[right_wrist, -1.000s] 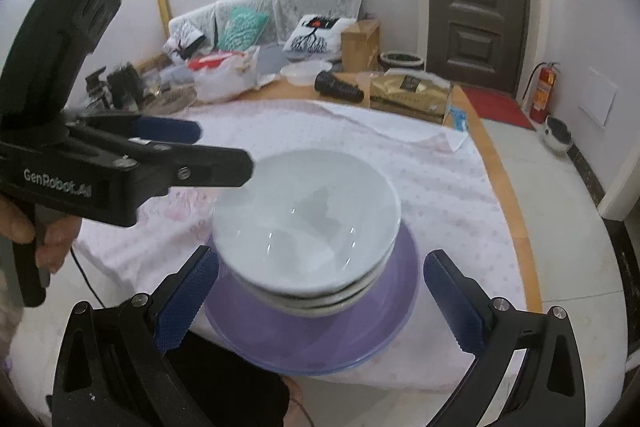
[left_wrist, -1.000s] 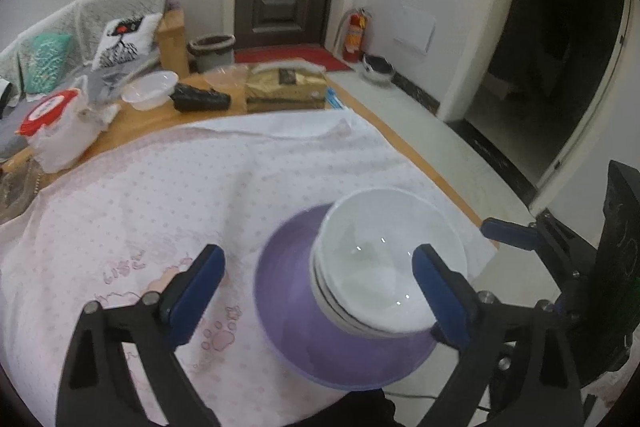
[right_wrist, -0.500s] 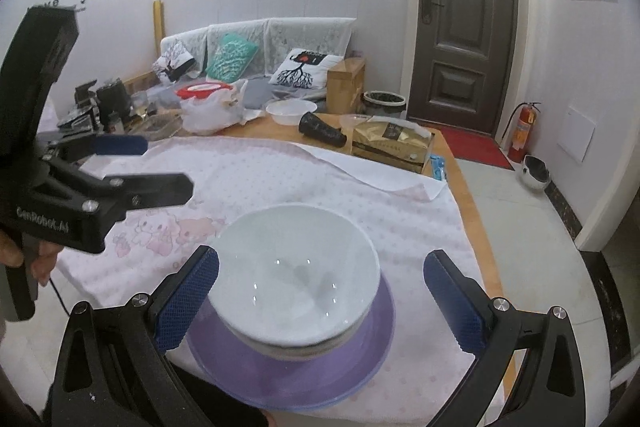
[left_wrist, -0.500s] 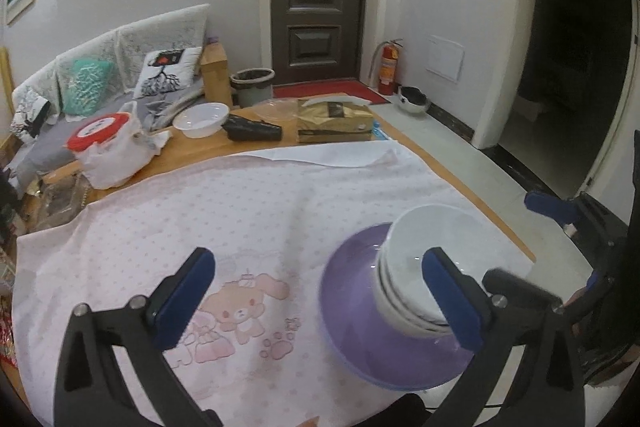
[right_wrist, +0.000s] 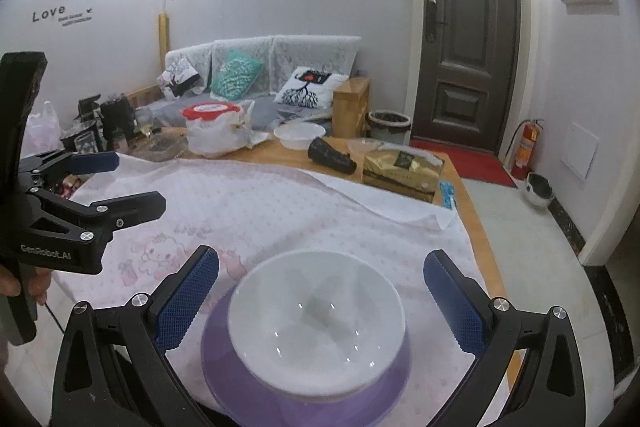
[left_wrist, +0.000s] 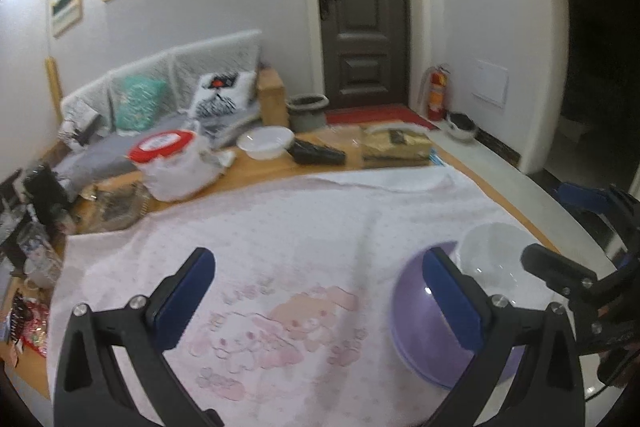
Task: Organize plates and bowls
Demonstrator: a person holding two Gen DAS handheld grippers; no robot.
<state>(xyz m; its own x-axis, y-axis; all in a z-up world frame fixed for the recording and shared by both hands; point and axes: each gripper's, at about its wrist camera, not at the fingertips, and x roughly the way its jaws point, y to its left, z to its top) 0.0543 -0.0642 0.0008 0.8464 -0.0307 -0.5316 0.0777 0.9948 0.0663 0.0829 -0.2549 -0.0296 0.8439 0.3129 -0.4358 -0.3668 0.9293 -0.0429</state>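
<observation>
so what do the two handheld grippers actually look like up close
Both are black frames with silver screws and two fingers tipped in blue textured pads. The left gripper, seen from the right wrist view, carries white "GenRobot.AI" lettering on its body and a thin black cable below. The right gripper matches in build.

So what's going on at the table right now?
Both tools are open and empty. The white bowls sit stacked on the purple plate near the table's edge. The right hand-held gripper hovers with the stack between its open fingers, untouched. The left hand-held gripper is off to the side, above the pink cloth.
</observation>
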